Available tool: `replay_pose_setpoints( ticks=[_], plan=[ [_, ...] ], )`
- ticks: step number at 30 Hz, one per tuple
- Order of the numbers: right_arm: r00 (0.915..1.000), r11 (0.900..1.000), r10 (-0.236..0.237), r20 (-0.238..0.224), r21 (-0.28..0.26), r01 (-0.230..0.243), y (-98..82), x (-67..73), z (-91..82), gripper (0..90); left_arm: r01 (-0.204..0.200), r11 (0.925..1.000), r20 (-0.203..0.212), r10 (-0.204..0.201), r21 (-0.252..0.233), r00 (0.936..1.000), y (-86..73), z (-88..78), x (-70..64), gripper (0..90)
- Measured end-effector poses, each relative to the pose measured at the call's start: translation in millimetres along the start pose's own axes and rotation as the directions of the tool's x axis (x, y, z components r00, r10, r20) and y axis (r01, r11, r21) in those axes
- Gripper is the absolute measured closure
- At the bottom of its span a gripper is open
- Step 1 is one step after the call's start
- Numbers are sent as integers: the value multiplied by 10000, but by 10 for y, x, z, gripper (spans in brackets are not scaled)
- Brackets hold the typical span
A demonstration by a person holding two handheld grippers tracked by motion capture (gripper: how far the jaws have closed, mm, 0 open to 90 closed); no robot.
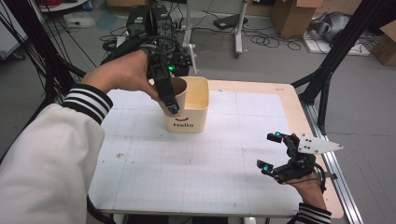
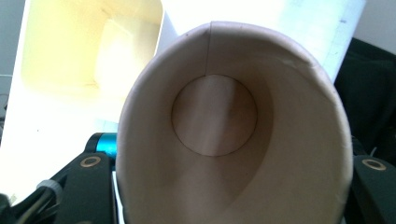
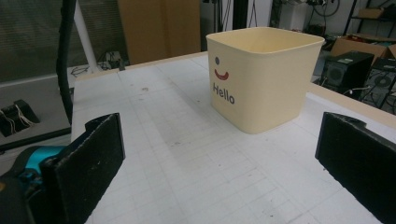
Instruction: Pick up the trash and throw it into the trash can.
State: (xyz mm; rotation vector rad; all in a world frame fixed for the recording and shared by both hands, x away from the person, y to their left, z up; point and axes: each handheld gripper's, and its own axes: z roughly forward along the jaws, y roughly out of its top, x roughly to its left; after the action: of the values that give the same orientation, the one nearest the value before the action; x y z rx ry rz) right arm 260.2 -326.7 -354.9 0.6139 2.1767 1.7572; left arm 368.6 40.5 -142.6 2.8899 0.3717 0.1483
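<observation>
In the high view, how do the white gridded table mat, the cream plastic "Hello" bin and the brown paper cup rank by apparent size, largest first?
1. White gridded table mat, by far the largest.
2. Cream plastic "Hello" bin.
3. Brown paper cup, smallest, though the left gripper covers part of it.

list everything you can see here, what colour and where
paper cup: 1, brown, empty, held tilted at the bin's near left corner
bin: 1, cream, "Hello" and a smile printed on it, standing on the table's far middle
table: 1, white gridded top with wood edge
cardboard boxes: several, brown, on the floor beyond
left tongs: 1, black, shut on the paper cup
right tongs: 1, black, open, low at the table's near right
sleeves: 2, white with striped cuffs
</observation>
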Motion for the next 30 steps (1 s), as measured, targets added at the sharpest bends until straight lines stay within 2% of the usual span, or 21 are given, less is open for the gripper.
replay_pose_setpoints(
  ticks=[6, 8, 14, 17, 20, 24, 30],
  plan=[
    [10000, 10000, 6, 32, -45, -6, 0, -1, -9, 3, -164, 9999, -39, 165, 33, 9999, 45, -106, -2, 356],
    [10000, 10000, -7, 33, -45, 7, 2, 0, -14, 2, -196, 9997, -33, 196, -111, 9998, 61, -130, 1, 356],
    [10000, 10000, -18, 69, -38, 18, 16, 11, -24, 3, -229, 9997, -4, 229, 32, 9997, 86, -102, 25, 356],
    [9999, 9999, -83, 102, -70, 84, 17, 6, -26, 3, -213, 9997, 179, 211, 70, 9996, 92, -91, 47, 355],
    [9999, 9999, -82, 123, -75, 83, 15, 2, -27, 2, -213, 9997, 123, 211, 117, 9997, 107, -87, 80, 355],
    [10000, 10000, -36, 92, -1, 36, 21, 13, -23, 2, -89, 10000, 172, 89, 31, 9998, 141, -73, 156, 354],
    [9998, 9999, -169, 96, 29, 169, 41, 28, -7, 3, 362, 9992, 31, -362, -141, 9993, 200, -73, 324, 354]
  ],
)
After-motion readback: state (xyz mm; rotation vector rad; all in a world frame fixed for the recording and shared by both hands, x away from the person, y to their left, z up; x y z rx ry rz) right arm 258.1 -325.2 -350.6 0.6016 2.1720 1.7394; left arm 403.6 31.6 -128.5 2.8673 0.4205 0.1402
